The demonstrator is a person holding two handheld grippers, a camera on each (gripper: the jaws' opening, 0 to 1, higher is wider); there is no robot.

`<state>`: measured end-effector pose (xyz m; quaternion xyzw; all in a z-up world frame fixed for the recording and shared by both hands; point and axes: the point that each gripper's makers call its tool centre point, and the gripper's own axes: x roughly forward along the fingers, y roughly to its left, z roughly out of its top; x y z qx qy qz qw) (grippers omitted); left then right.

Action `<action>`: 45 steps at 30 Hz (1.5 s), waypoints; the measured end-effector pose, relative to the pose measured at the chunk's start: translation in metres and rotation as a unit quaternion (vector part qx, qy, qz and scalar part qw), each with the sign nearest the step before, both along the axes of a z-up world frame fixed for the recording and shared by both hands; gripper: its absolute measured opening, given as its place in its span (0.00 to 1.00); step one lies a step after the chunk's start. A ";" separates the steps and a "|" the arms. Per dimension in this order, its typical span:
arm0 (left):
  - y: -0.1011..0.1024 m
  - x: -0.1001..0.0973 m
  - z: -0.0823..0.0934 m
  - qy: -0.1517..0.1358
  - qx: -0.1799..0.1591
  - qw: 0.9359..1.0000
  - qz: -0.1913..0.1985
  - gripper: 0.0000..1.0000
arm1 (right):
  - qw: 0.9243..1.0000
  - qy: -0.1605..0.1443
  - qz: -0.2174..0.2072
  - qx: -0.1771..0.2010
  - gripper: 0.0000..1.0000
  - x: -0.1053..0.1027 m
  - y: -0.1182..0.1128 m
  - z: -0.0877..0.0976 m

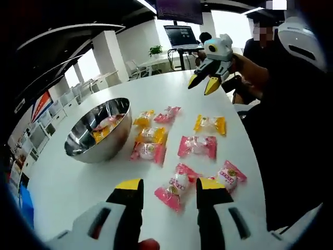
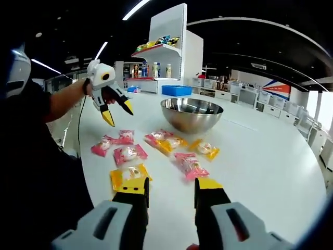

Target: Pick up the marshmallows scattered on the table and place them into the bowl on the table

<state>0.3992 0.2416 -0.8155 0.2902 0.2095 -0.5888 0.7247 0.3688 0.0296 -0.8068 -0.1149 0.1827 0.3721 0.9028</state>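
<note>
Hovering both of my grippers above the white worktop (image 1: 78, 182), I hold nothing in either: the left gripper (image 1: 169, 194) has its jaws spread wide just over a pink-wrapped marshmallow (image 1: 176, 187), and the right gripper (image 2: 170, 192) has its jaws parted too, with a yellow-wrapped marshmallow (image 2: 130, 176) lying just ahead of its left jaw. The rest of the wrapped marshmallows lie loose in a small cluster between me and the steel bowl (image 1: 99, 130), pink and yellow packets, some touching each other, a pink pair (image 1: 149, 151) right beside the bowl's wall. A few packets already sit inside the bowl. In the right gripper view the left gripper (image 2: 117, 112) shows raised over the far edge of the cluster, and the bowl (image 2: 191, 113) stands beyond the packets. I judge these things to be very light and soft: a puffy sweet inside a crinkly plastic film, glossy enough to slip and easy to flatten. So I would close gently, only until the film stops sliding. The best hold looks to be across the plump middle of the packet, jaws on either long side, since the flat crimped ends are thin and lie close to the worktop. Packets that touch a neighbour are the awkward ones; I would take the free-lying ones first. The bowl looks rigid, smooth and prone to skate if knocked, so I would drop each packet in from above without touching the rim.
</note>
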 end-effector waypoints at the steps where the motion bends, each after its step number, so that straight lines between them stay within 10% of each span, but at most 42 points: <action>1: 0.000 0.001 -0.001 0.001 0.002 1.000 0.000 0.41 | 1.000 0.000 0.000 0.000 0.35 0.000 0.000 0.000; 25: -0.020 -0.006 -0.042 0.004 0.132 0.981 -0.141 0.37 | 1.000 0.002 -0.013 0.015 0.34 0.002 -0.011 0.001; 45: -0.025 -0.006 -0.046 0.026 0.110 0.984 -0.136 0.22 | 1.000 0.006 -0.014 0.017 0.32 0.003 -0.011 -0.003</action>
